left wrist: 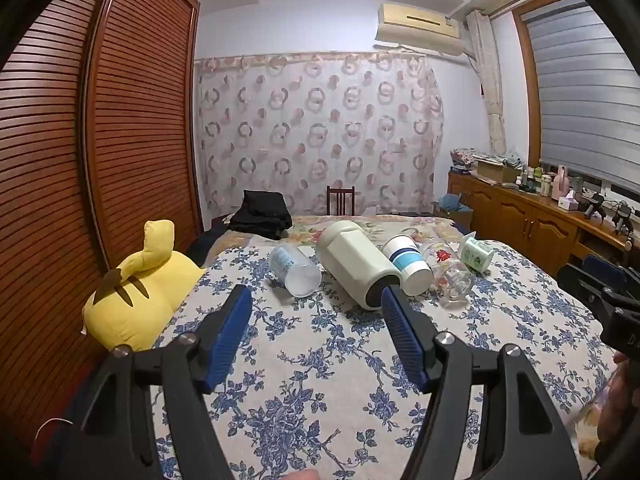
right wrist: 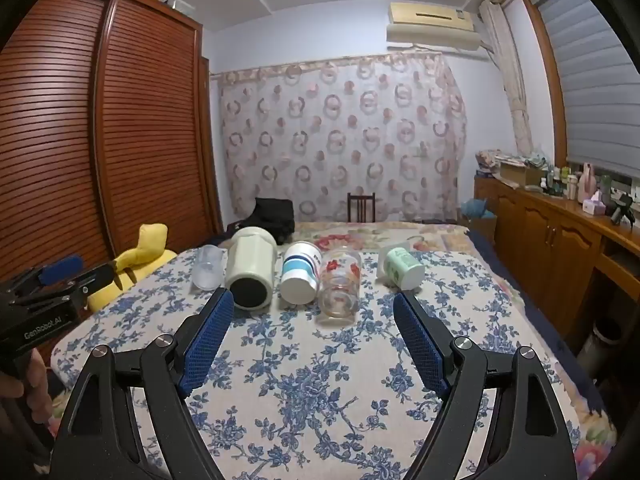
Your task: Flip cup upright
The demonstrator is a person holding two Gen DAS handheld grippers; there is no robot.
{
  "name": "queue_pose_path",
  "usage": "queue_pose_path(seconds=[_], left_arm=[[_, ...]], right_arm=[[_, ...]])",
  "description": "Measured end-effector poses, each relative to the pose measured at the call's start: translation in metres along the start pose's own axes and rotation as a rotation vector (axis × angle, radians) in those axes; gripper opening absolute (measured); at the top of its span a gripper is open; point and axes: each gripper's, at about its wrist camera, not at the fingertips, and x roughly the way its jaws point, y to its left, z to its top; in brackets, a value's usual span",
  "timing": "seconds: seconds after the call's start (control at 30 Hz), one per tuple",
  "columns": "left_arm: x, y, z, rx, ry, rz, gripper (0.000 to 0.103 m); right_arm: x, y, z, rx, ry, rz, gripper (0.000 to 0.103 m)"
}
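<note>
Several cups lie on their sides in a row on the blue-flowered cloth (right wrist: 320, 380). From the left: a clear plastic cup (left wrist: 294, 266) (right wrist: 207, 268), a large cream flask (left wrist: 358, 266) (right wrist: 250, 270), a white cup with blue stripes (left wrist: 408, 264) (right wrist: 300, 274), a glass with red flowers (left wrist: 450, 272) (right wrist: 340, 284), and a green-and-white mug (left wrist: 476, 254) (right wrist: 400, 268). My left gripper (left wrist: 316, 296) is open and empty, short of the flask. My right gripper (right wrist: 314, 300) is open and empty, short of the striped cup and the glass.
A yellow plush toy (left wrist: 140, 300) lies at the cloth's left edge. A black bag (left wrist: 260, 214) and a chair (left wrist: 340, 200) stand beyond the cups. A wooden wardrobe (left wrist: 100, 140) is on the left, a cluttered wooden cabinet (right wrist: 560, 232) on the right.
</note>
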Motion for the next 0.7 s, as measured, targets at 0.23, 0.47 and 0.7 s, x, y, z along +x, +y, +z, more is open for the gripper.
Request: queue_pose_path(seconds=[0.23, 0.47, 0.7], left_arm=[[-0.0001, -0.0001, 0.0000, 0.004, -0.001, 0.002, 0.067], [0.0000, -0.0002, 0.0000, 0.005, -0.003, 0.002, 0.067], [-0.0001, -0.0002, 0.0001, 0.005, -0.002, 0.001, 0.067]], right_arm=[[0.0005, -0.0006, -0.0001, 0.001, 0.011, 0.001, 0.084], [0.0005, -0.0006, 0.0000, 0.006, 0.013, 0.001, 0.084], [0.0004, -0.0004, 0.0001, 0.006, 0.012, 0.001, 0.084]])
